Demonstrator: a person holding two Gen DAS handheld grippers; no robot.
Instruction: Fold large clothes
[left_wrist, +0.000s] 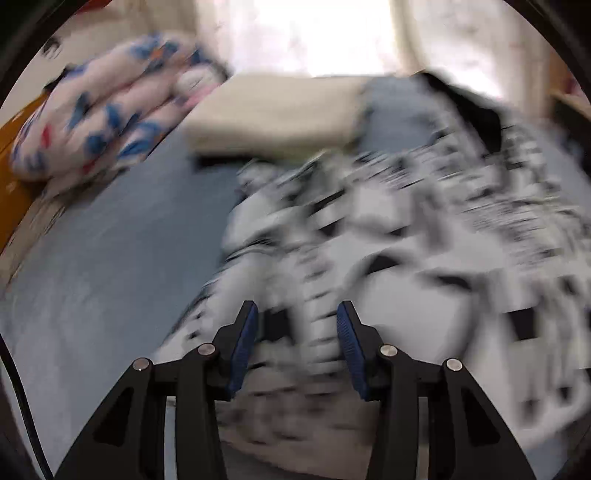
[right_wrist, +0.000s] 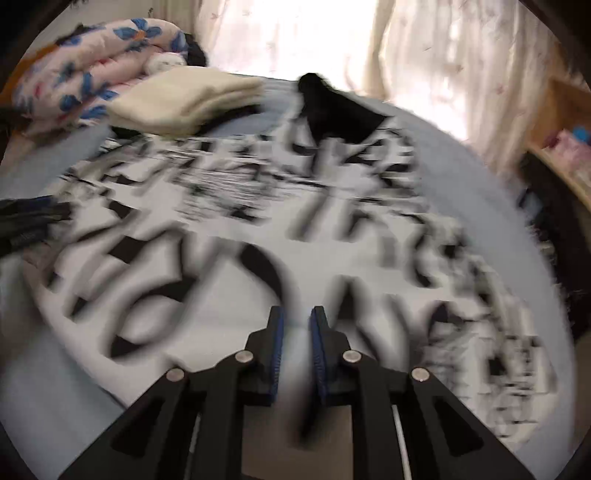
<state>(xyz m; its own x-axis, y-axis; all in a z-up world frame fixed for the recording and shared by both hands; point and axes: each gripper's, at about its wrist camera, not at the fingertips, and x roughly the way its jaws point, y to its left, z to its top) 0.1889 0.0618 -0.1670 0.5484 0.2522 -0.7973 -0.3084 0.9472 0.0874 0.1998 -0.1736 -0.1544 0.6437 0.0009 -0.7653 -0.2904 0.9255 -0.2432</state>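
Black-and-white printed garment (right_wrist: 258, 221) on bed (left_wrist: 92, 266); print blurred, unreadable. Left claw (left_wrist: 297, 314) agape over it. Right claw (right_wrist: 297, 317) pinching its hem.

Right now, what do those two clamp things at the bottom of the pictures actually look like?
Each hand-held gripper, left and right, is matte black with two angular fingers, ribbed blue pads inside, round silver pins at the joints, and triangular cut-outs in the frame. A black cable runs beside the left one.

Matt printed cloth garment (right_wrist: 258, 229) — soft
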